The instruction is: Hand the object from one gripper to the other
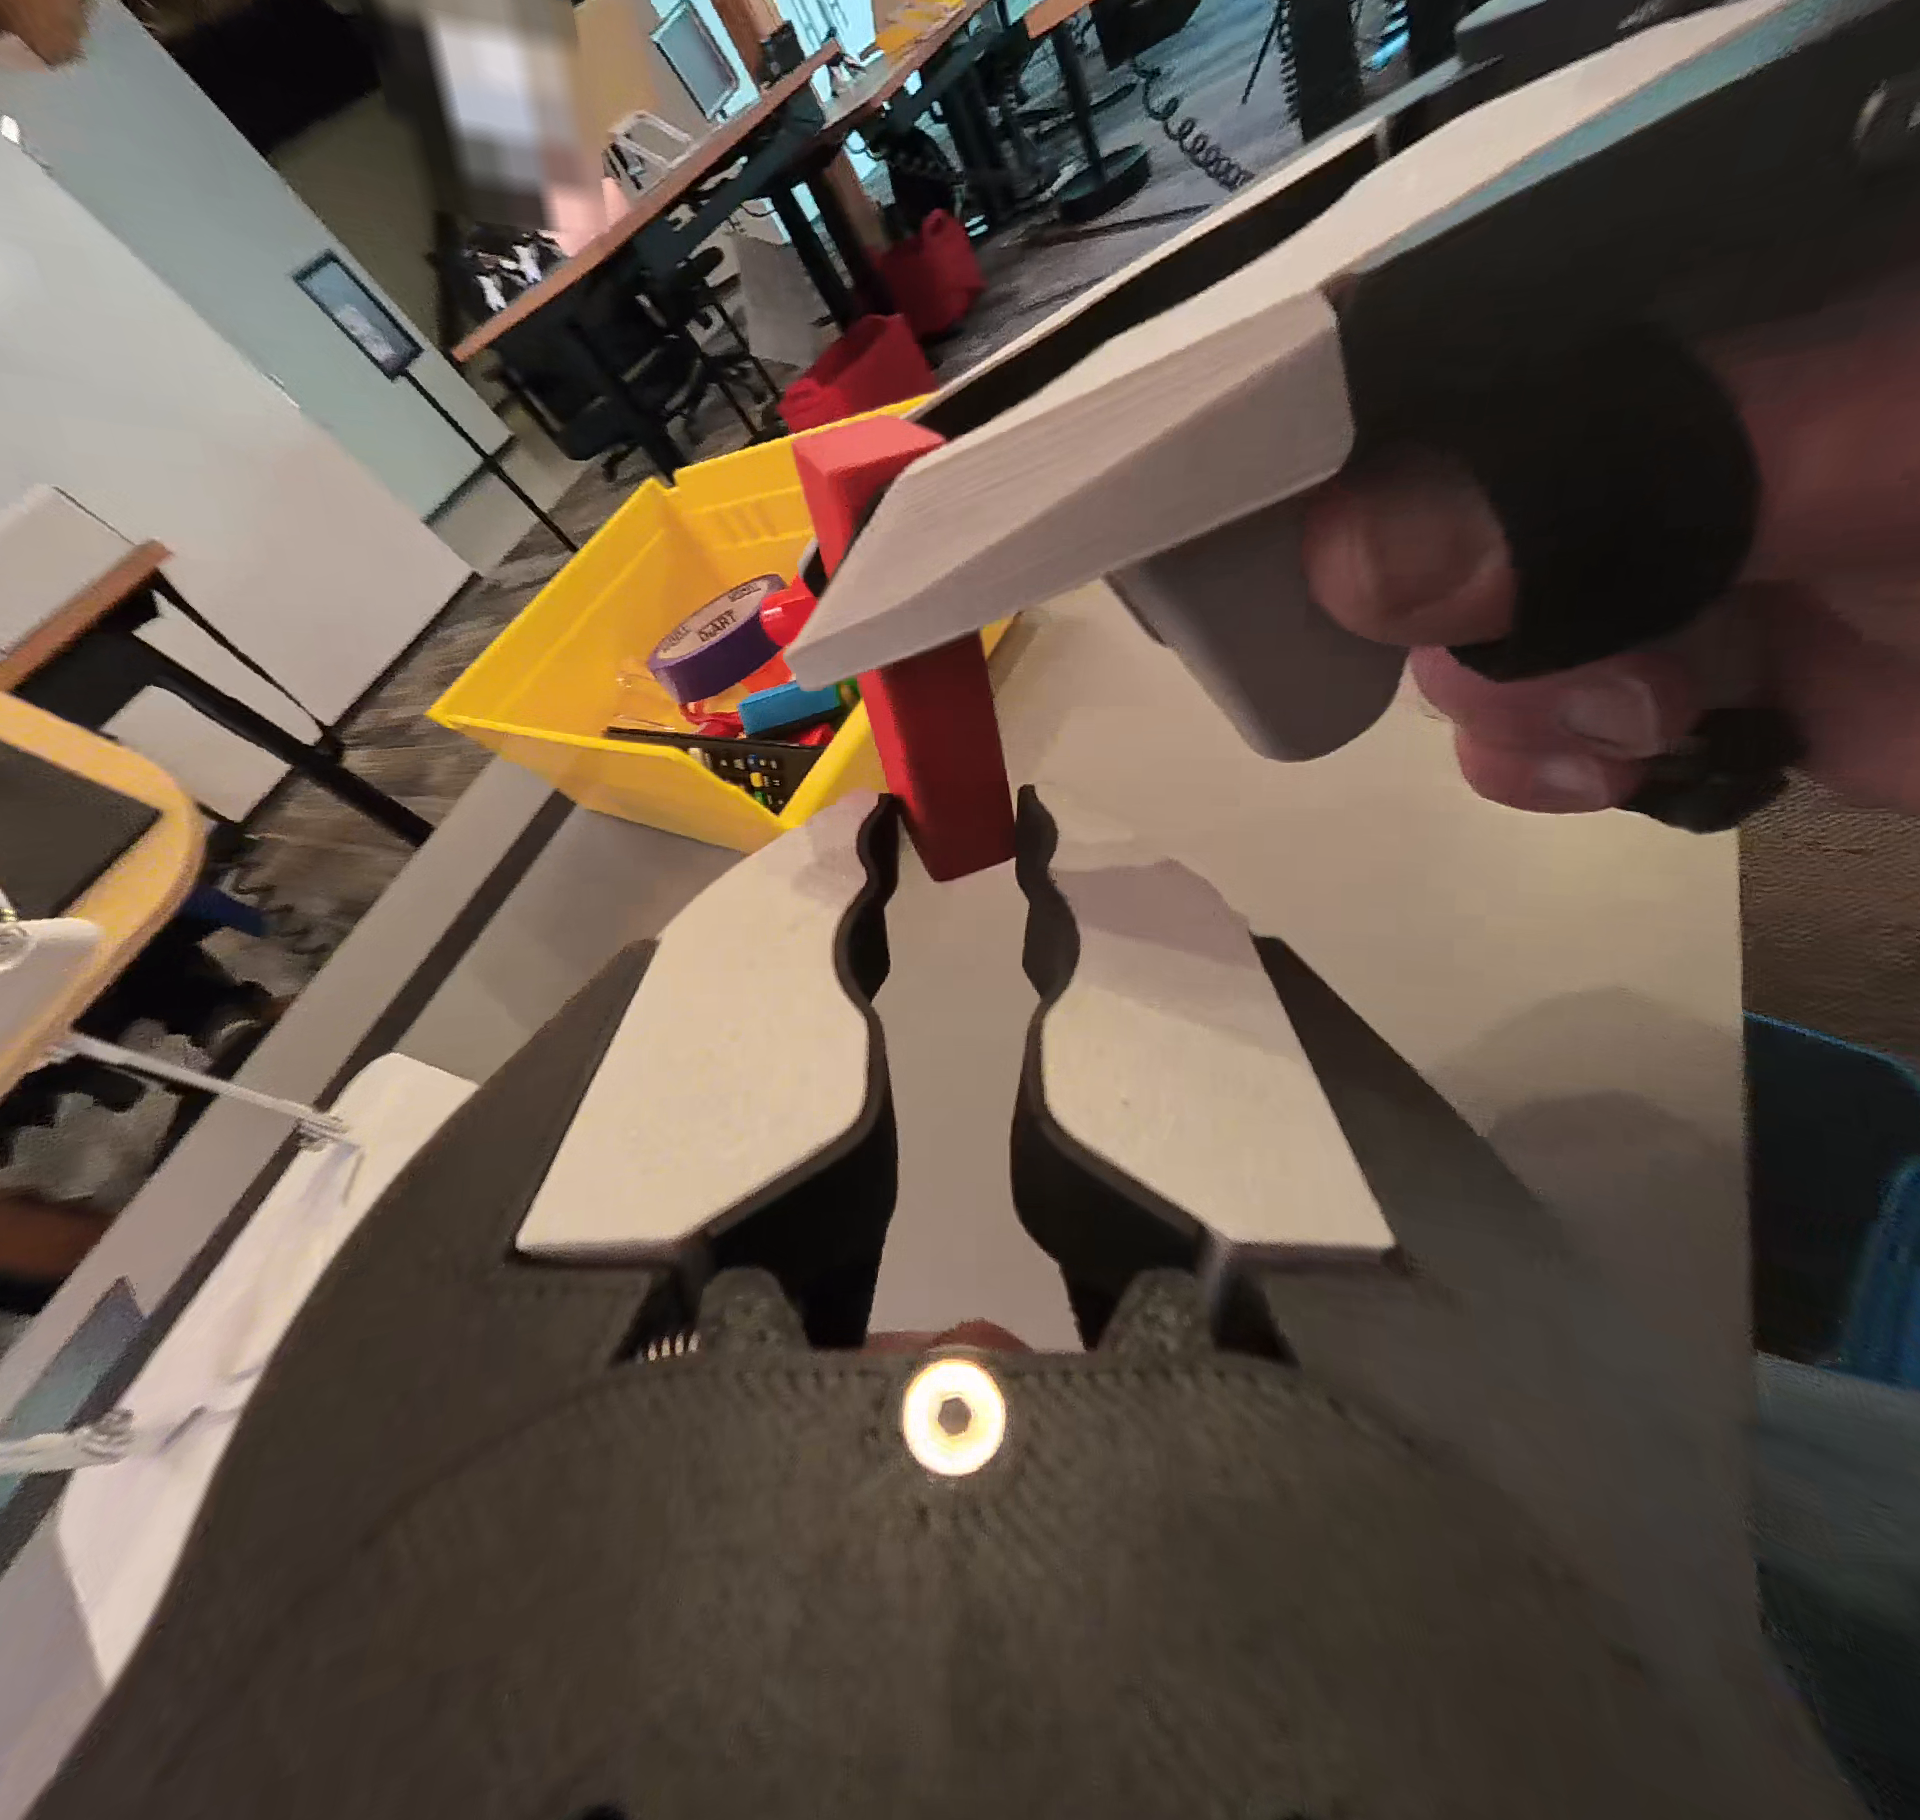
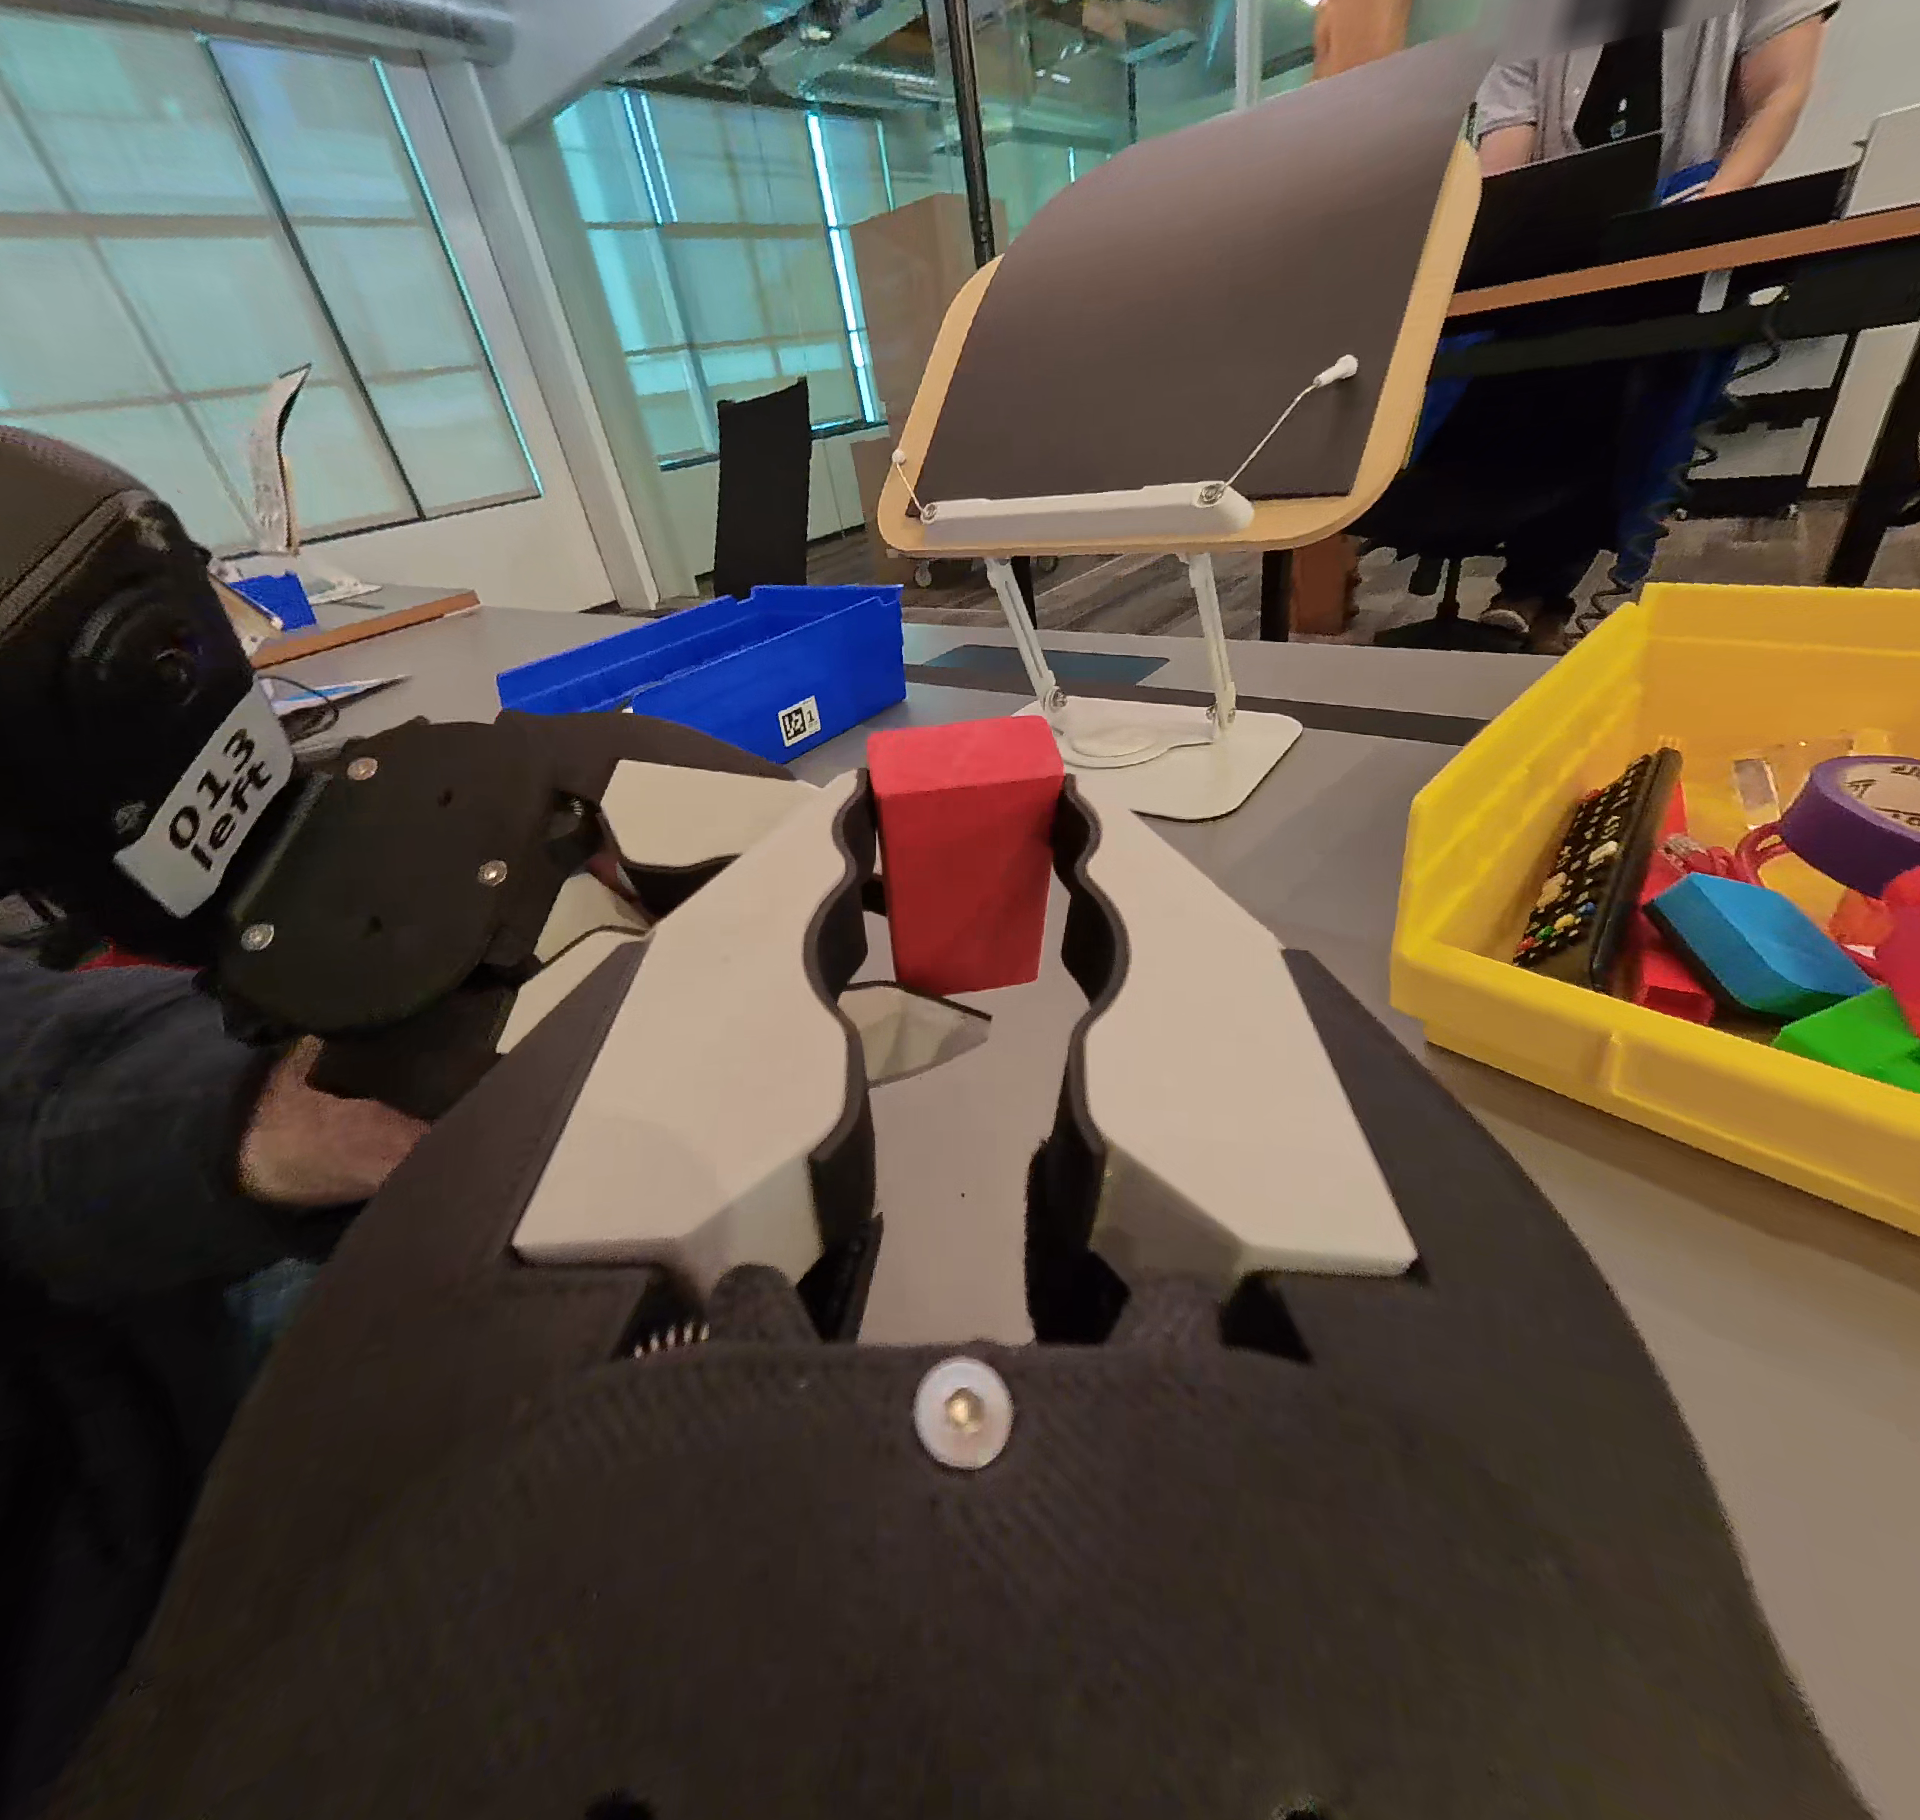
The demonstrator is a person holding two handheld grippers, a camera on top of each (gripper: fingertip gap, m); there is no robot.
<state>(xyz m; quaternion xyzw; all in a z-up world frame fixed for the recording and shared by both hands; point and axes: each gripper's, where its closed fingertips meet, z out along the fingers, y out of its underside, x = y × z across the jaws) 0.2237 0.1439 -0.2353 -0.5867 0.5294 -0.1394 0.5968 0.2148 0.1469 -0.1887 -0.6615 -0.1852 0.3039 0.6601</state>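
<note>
I'm holding the red block (image 2: 961, 851) in my right gripper (image 2: 964, 835), fingers pinching it on both sides near the tips, so it's sitting upright up off the grey table (image 2: 1299, 856); my left gripper (image 1: 956, 820) is coming at it from below, fingers sitting a bit apart with the block's lower end poking down between the tips, and honestly I can't tell if the pads are touching it or just framing it; from the left wrist view my right gripper's pale finger (image 1: 1060, 523) is crossing in front of the block and hiding its middle. Behind that, the yellow bin (image 2: 1558, 1022) is sitting on the table to my right, holding a purple tape roll (image 2: 1860, 820), a black remote (image 2: 1600, 856), a blue block (image 2: 1745, 949) and a green one (image 2: 1849, 1038); a blue bin (image 2: 727, 669) and a tilted stand with a dark board (image 2: 1195, 316) are standing farther back, well clear of the handoff.
</note>
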